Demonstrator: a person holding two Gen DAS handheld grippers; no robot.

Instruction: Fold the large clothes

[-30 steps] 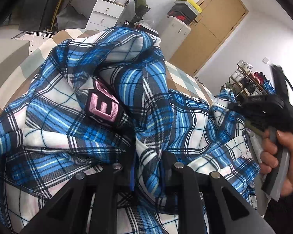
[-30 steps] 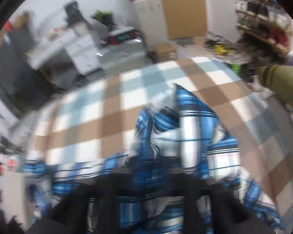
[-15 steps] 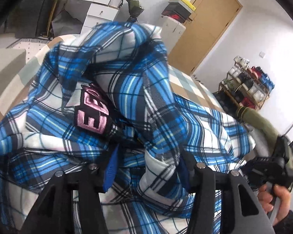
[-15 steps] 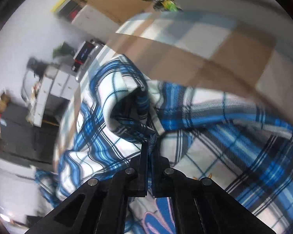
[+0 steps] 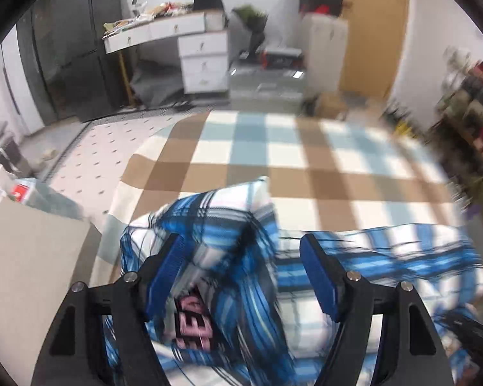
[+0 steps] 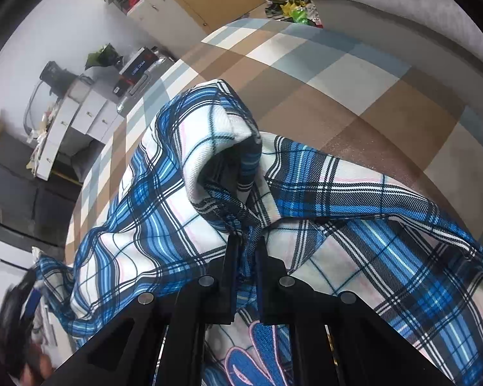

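A blue, white and black plaid shirt [image 5: 209, 212] lies crumpled on the brown, white and pale-blue checked bed cover [image 5: 273, 160]. A black patch with pink letters [image 5: 193, 321] shows on it. My left gripper [image 5: 240, 239] hovers over the heap with its jaws opening wide. A ridge of cloth lies between the blue pads [image 5: 164, 267], loose and not pressed. In the right wrist view the shirt [image 6: 151, 199] rises in a hood-like fold. My right gripper [image 6: 246, 239] pinches a bunch of its fabric between nearly closed jaws, which are beginning to open.
Beyond the bed stand a white desk with drawers [image 5: 203, 54], a dark tall cabinet [image 5: 71, 48], a wooden door [image 5: 370, 32] and a shoe rack [image 5: 467, 112]. A beige panel [image 5: 32, 273] borders the bed at the left. A patterned mat [image 5: 106, 154] covers the floor.
My left gripper's jaws spread and let go of the shirt, and it lifted so the room and bed came into view. My right gripper swung down and rolled, still pinching cloth.
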